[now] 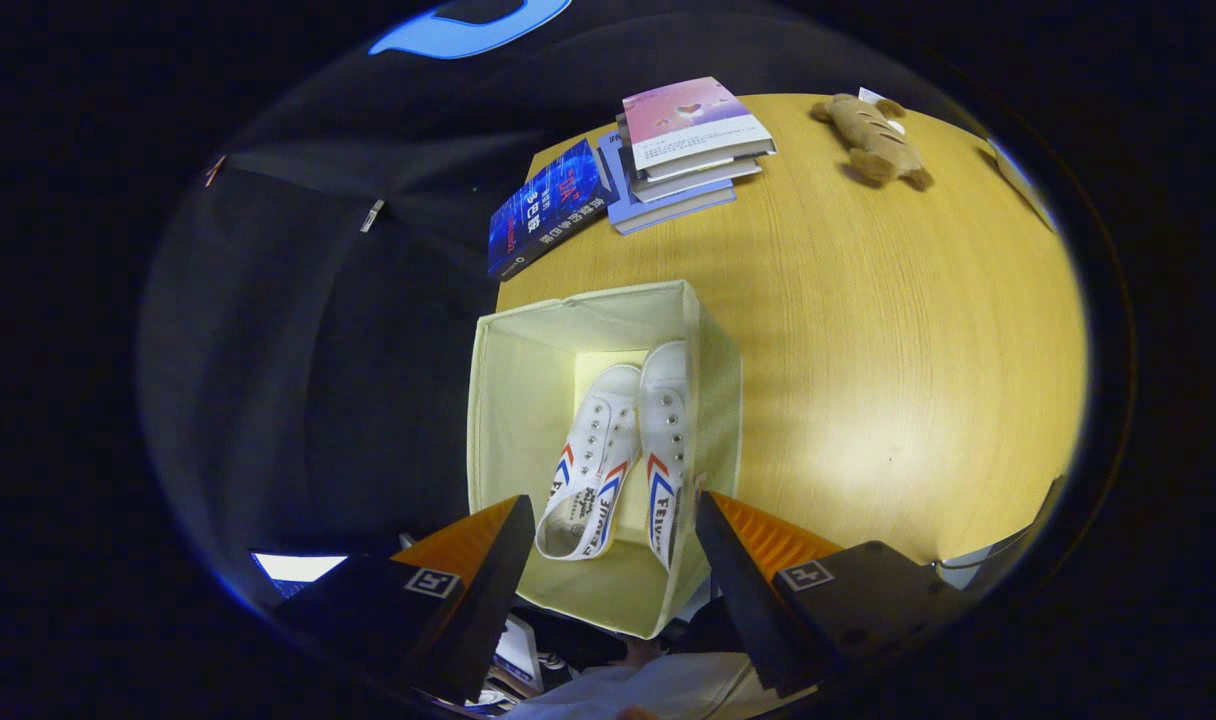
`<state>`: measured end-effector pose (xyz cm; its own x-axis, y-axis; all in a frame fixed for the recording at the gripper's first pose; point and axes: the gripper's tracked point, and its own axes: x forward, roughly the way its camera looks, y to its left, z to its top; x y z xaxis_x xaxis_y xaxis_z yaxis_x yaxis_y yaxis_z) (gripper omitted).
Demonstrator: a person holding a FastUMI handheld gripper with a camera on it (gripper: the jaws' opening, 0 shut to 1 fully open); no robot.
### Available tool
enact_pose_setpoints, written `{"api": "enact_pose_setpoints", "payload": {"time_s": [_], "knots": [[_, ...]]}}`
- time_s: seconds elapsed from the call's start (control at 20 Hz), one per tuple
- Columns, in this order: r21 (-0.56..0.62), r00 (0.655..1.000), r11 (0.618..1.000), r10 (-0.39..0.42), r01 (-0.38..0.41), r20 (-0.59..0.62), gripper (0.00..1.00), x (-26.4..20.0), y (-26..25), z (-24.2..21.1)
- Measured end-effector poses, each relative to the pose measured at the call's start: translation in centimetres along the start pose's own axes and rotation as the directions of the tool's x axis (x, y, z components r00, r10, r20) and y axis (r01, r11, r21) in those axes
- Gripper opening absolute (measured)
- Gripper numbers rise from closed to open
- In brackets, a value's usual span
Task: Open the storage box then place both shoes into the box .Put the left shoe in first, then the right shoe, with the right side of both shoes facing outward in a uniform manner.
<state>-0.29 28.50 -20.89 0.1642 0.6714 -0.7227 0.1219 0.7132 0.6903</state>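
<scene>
The tongs (613, 520) hang spread wide above the storage box (513, 400), gripping nothing, one finger over each side of its near end. The wooden bench (868, 330) carries the box at its near left corner. The box is open-topped, and both white shoes lie inside, side by side and touching: the left shoe (593, 465) and the right shoe (666, 440), toes pointing away. Beyond it sit a stack of books (683, 150), a dark blue book (548, 205) beside them, and a plush toy (873, 140).
</scene>
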Motion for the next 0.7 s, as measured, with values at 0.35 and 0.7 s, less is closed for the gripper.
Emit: {"api": "enact_pose_setpoints", "payload": {"time_s": [0.35,0.7], "knots": [[-0.044,0.975,0.997,-0.047,0.058,0.216,0.99,-4.2,-4.4,2.9],[-0.04,0.884,0.974,-0.184,0.222,0.43,0.99,-10.3,-12.0,6.1]]}}
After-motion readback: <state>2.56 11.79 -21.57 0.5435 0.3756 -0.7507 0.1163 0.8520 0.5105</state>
